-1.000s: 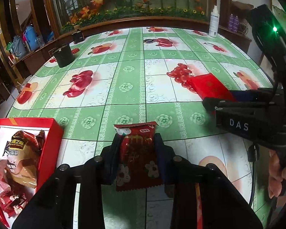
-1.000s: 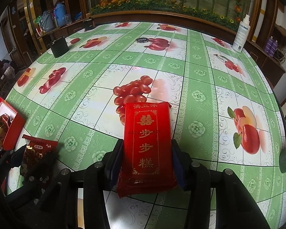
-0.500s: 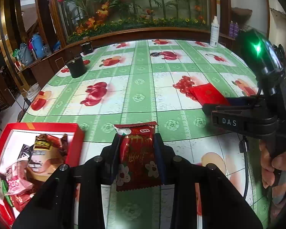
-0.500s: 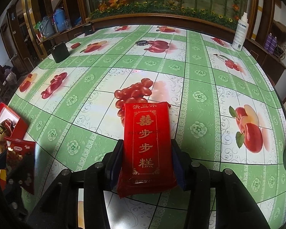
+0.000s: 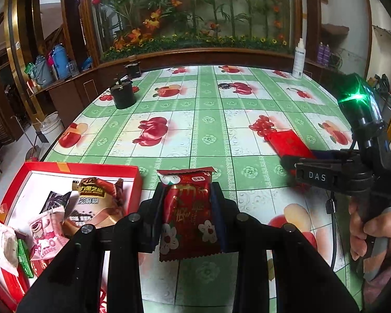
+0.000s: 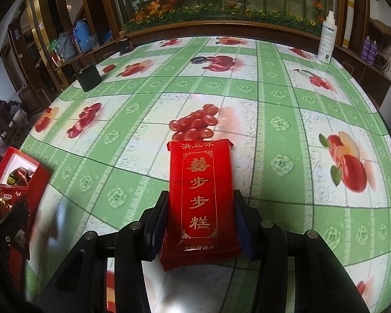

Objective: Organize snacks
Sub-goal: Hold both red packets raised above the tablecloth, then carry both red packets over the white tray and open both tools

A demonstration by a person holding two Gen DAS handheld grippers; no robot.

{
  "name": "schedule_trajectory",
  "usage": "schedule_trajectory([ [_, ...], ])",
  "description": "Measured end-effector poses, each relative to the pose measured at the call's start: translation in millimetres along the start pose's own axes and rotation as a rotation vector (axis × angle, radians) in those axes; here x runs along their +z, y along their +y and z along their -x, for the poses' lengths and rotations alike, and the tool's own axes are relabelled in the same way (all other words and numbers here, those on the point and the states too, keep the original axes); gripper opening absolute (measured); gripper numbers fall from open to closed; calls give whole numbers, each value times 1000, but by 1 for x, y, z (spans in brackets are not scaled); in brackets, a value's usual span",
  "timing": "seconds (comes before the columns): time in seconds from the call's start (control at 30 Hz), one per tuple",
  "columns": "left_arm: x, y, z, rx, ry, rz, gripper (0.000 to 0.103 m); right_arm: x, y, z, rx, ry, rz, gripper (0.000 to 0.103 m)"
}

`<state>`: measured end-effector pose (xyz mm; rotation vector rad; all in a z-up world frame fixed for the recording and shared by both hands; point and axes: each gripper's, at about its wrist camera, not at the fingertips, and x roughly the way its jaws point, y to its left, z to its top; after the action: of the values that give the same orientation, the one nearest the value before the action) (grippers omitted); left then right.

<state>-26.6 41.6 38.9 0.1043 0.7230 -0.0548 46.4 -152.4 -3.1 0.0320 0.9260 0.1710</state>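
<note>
My left gripper [image 5: 187,198] is shut on a small red snack packet [image 5: 189,214] printed with white flowers, held above the green fruit-patterned tablecloth [image 5: 208,130]. Just to its left lies an open red box [image 5: 65,168] with a white inside, holding several wrapped snacks [image 5: 91,203]. My right gripper [image 6: 199,206] is shut on a long red packet with gold characters [image 6: 200,190], its far end resting low over the cloth. In the left wrist view that long red packet [image 5: 286,140] and the right gripper [image 5: 294,156] show at the right, with a hand [image 5: 372,232] on the handle.
A black cylindrical container [image 5: 122,95] and a smaller black one [image 5: 133,69] stand at the table's far left. A white spray bottle [image 6: 327,37] stands at the far right edge. A small dark round lid [image 6: 199,59] lies mid-table. A wooden planter ledge runs behind the table.
My left gripper has risen and shifted left with the small packet, so more of the red box shows beside it. The right gripper and its long packet have stayed almost still.
</note>
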Motion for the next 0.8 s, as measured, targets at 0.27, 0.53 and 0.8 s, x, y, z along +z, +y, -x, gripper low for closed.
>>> schedule_trajectory([
  [0.27,-4,14,11,-14,-18,23,30,-5,4,4,24,-1,-27,48],
  [0.53,-7,29,22,-28,-35,51,30,-13,17,10,93,20,-67,48],
  [0.8,-11,48,33,-35,-56,83,30,-26,33,15,211,36,-130,47],
])
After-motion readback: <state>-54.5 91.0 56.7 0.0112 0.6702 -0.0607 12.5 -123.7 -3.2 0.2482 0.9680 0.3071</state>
